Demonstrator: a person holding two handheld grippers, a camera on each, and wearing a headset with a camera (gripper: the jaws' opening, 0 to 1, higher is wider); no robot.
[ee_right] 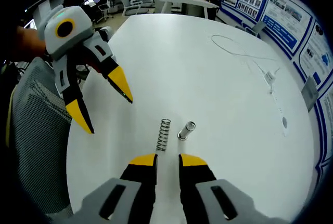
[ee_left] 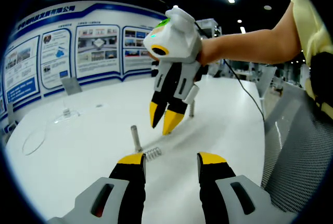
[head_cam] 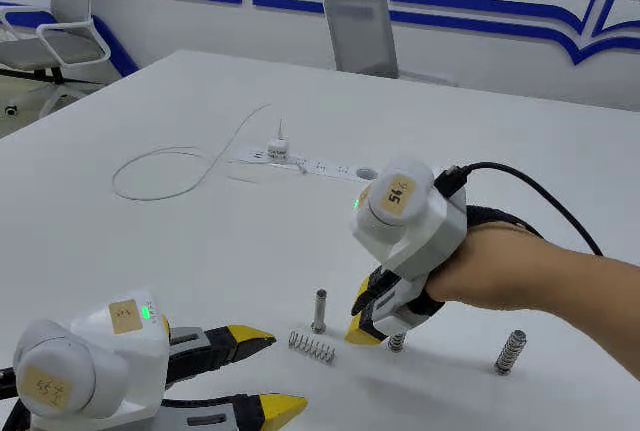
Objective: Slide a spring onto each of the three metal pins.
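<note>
Loose spring (head_cam: 311, 347) lies just beside bare pin (head_cam: 319, 311); right claw (head_cam: 360, 333) crowds pin's right; tabletop (head_cam: 200, 251) leftward free.

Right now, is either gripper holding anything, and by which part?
Nothing is held: the yellow-tipped left gripper and yellow-tipped right gripper are both open and empty.

- Left gripper (head_cam: 280, 371): white rounded shell, black jaws tipped yellow, tan stickers, green light.
- Right gripper (head_cam: 372, 326): same white shell, yellow-tipped black jaws, tan sticker marked "54".
- Black cable (head_cam: 497, 164) behind right gripper.
- Pale yellow sleeve (ee_left: 308, 18) farther behind right gripper.
</note>
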